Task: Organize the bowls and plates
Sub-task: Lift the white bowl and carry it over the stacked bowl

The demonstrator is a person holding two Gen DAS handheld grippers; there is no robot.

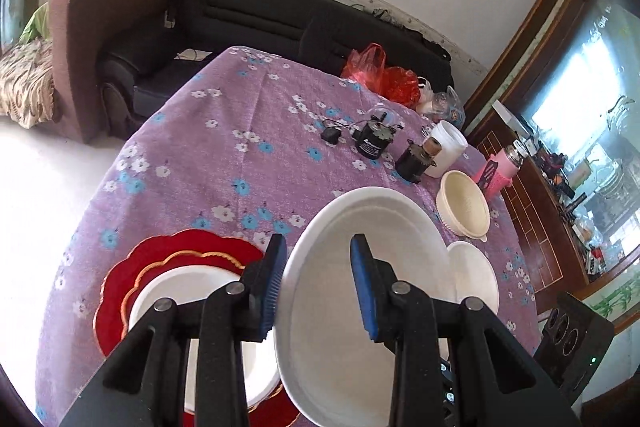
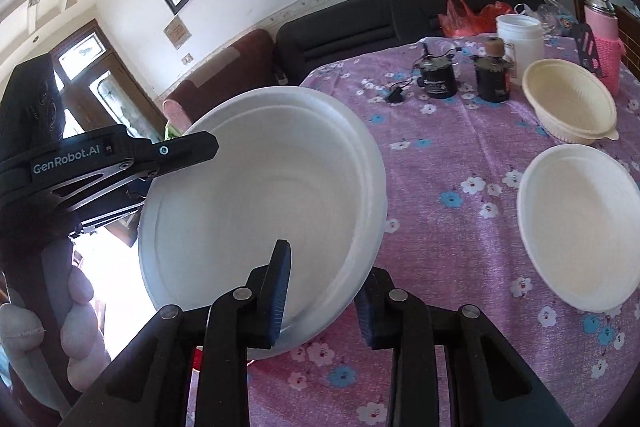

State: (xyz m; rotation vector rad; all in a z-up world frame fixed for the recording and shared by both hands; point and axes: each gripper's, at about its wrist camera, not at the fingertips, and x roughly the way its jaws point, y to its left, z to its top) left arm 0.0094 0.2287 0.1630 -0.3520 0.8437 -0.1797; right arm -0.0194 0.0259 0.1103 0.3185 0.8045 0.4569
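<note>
The big white plate [image 2: 264,203] hangs tilted in the air above the purple tablecloth [image 1: 224,163], pinched from two sides so it cannot tip; the left gripper [image 1: 318,285] has its jaws fairly wide, straddling the near rim, and the right gripper [image 2: 320,293] likewise spans the opposite rim. It sits beside the red plate [image 1: 132,267] with a white dish on it, probably its landing spot; two bowls [image 2: 580,231] wait further right.
</note>
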